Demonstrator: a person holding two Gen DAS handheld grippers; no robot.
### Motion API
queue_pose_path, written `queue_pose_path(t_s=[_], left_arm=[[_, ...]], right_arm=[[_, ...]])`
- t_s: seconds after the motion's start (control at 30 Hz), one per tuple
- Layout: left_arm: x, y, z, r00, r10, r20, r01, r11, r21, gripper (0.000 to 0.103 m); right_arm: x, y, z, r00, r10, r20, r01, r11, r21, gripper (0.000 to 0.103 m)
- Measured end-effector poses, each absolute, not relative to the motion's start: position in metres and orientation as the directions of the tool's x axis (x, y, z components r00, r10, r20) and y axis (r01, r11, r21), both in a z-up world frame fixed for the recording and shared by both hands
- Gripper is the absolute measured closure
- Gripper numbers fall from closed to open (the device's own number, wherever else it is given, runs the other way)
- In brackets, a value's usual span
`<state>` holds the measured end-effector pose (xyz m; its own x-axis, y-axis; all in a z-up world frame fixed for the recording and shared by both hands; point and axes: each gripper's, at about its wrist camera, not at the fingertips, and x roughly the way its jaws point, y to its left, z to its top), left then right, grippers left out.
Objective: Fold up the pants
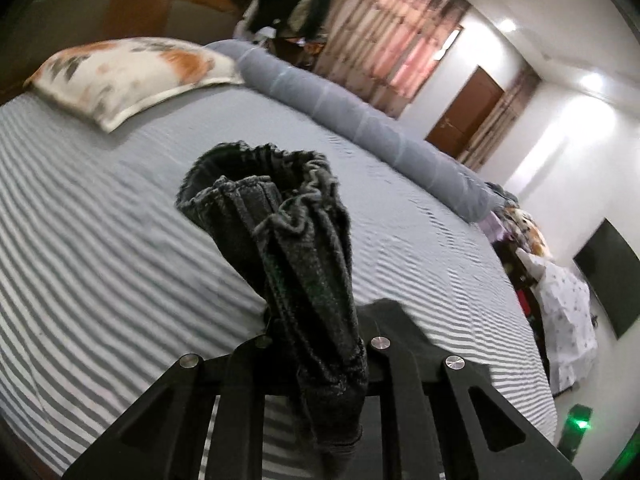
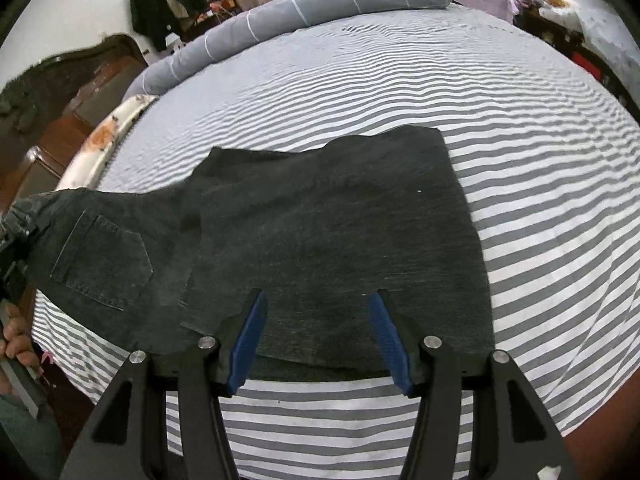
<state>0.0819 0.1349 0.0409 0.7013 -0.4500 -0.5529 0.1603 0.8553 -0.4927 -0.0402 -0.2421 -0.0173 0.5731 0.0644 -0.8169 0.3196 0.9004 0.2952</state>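
Dark grey denim pants point(image 2: 340, 220) lie on the striped bed sheet point(image 2: 540, 200), the legs folded into a flat block. My right gripper point(image 2: 319, 300) stands open over the near edge of that block, its blue pads point(image 2: 250, 340) apart with flat fabric between them. The waist end with a back pocket point(image 2: 104, 256) rises off the bed toward the left edge. In the left wrist view my left gripper point(image 1: 324, 312) is shut on the bunched elastic waistband of the pants point(image 1: 280, 232), held above the bed sheet point(image 1: 100, 220).
A floral pillow point(image 1: 128, 76) and a long grey bolster point(image 1: 360, 116) lie along the far side of the bed. A person's hand point(image 2: 16, 344) shows at the left edge. A wooden headboard, hanging clothes, curtains and a wall screen point(image 1: 608, 276) surround the bed.
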Motion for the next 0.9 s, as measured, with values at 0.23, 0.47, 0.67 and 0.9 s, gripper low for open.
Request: queue_pose_path(t_s=[0.23, 0.47, 0.67, 0.9], left_arm=[[0.067, 0.029, 0.096, 0.655, -0.550, -0.518, 0.344, 0.828, -0.443, 0.088], [0.054, -0.105, 0.080, 0.527, -0.638, -0.562, 0.480, 0.769, -0.423, 0.088], [0.035, -0.202, 0.016, 0.437, -0.609, -0.662, 0.547, 0.764, -0.342, 0.088], [0.001, -0.235, -0.031, 0.431, -0.541, -0.722, 0.628, 0.754, -0.191, 0.079]], right_arm=[[-0.060, -0.279, -0.012, 0.618, 0.105, -0.779, 0.323, 0.870, 0.374, 0.049], [-0.090, -0.334, -0.025, 0.637, 0.102, -0.764, 0.397, 0.807, 0.438, 0.048], [-0.114, -0.376, -0.044, 0.627, 0.112, -0.771, 0.446, 0.759, 0.473, 0.048], [-0.116, -0.394, -0.055, 0.649, 0.161, -0.743, 0.409, 0.750, 0.520, 0.047]])
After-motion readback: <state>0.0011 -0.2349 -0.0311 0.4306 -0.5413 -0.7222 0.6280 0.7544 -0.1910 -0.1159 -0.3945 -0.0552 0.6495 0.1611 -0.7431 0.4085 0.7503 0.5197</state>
